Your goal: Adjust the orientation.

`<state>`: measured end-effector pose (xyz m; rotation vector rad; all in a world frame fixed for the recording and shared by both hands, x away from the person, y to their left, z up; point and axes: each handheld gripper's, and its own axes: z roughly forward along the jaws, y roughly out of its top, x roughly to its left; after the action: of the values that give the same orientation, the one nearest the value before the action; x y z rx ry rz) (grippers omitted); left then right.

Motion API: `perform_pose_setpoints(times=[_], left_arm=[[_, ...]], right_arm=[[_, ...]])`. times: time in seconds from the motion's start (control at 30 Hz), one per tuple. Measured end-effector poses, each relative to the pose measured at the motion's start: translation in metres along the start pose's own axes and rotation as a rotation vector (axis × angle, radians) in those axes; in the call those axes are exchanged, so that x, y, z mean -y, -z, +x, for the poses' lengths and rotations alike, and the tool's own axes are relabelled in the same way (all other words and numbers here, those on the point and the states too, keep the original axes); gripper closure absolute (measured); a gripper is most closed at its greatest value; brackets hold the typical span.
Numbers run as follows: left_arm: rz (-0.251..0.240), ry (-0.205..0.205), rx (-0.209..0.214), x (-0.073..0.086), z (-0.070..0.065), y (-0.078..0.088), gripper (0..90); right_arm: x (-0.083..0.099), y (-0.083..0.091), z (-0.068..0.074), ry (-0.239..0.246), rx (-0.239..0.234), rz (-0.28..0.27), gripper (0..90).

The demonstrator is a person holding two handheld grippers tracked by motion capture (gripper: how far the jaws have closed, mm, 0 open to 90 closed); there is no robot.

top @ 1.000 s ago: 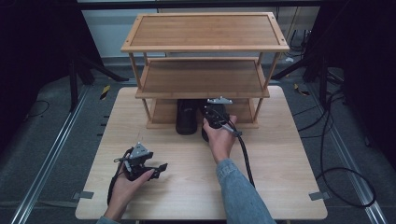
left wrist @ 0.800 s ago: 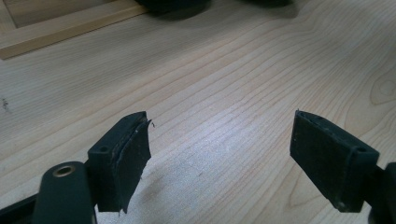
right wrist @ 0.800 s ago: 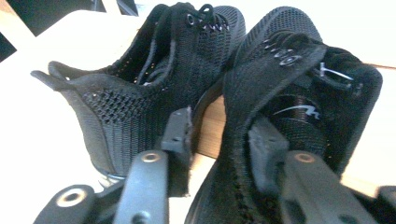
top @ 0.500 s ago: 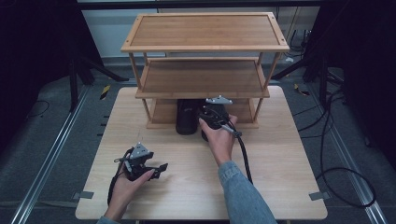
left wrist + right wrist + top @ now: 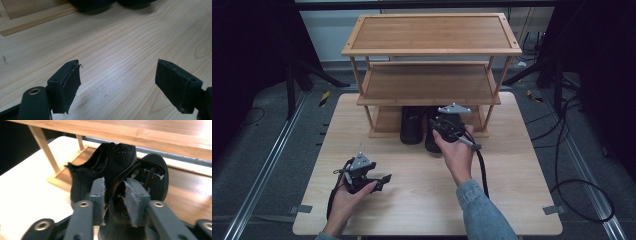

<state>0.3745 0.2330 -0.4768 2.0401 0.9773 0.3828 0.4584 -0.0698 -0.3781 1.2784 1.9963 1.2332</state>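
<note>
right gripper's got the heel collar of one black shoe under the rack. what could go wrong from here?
1. The right gripper pinches only the thin heel collar of the right-hand black shoe; its jaws have just been closing, and the fabric could slip out as the shoe lifts.
2. The middle shelf sits close above, so a lifted shoe may knock its edge.
3. The other black shoe stands right beside it and could get dragged or tipped.

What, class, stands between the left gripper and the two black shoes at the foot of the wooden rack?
Nothing visible. The left gripper rests open on the table, and bare wood runs from its jaws up to the shoes. The right gripper is already closed on the nearer shoe's heel collar, beside the rack.
</note>
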Motion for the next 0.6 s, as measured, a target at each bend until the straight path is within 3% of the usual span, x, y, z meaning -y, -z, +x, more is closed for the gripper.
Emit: perform_pose_setpoints(times=[0.03, 0.1, 0.23, 0.33, 0.53, 0.6], left_arm=[[0.0, -0.001, 0.001, 0.0, 0.0, 0.0, 19.2], [-0.004, 0.003, 0.002, 0.0, -0.001, 0.001, 19.2], [0.001, 0.001, 0.002, -0.001, -0.001, 0.001, 19.2], [0.002, -0.001, -0.001, 0.0, -0.001, 0.0, 19.2], [0.01, -0.001, -0.001, 0.001, -0.001, -0.001, 19.2], [0.009, 0.002, -0.003, 0.002, 0.0, -0.002, 19.2]], right_arm=[[0.0, 0.0, 0.0, 0.0, 0.0, 0.0, 76.2], [0.004, 0.012, -0.001, -0.013, -0.06, 0.02, 83.4], [0.011, 0.02, -0.001, -0.017, -0.108, 0.05, 86.0], [0.032, 0.023, 0.0, -0.021, -0.148, 0.094, 86.8], [0.058, 0.013, 0.0, -0.027, -0.164, 0.146, 86.8], [0.074, 0.0, 0.0, -0.038, -0.167, 0.202, 86.8]])
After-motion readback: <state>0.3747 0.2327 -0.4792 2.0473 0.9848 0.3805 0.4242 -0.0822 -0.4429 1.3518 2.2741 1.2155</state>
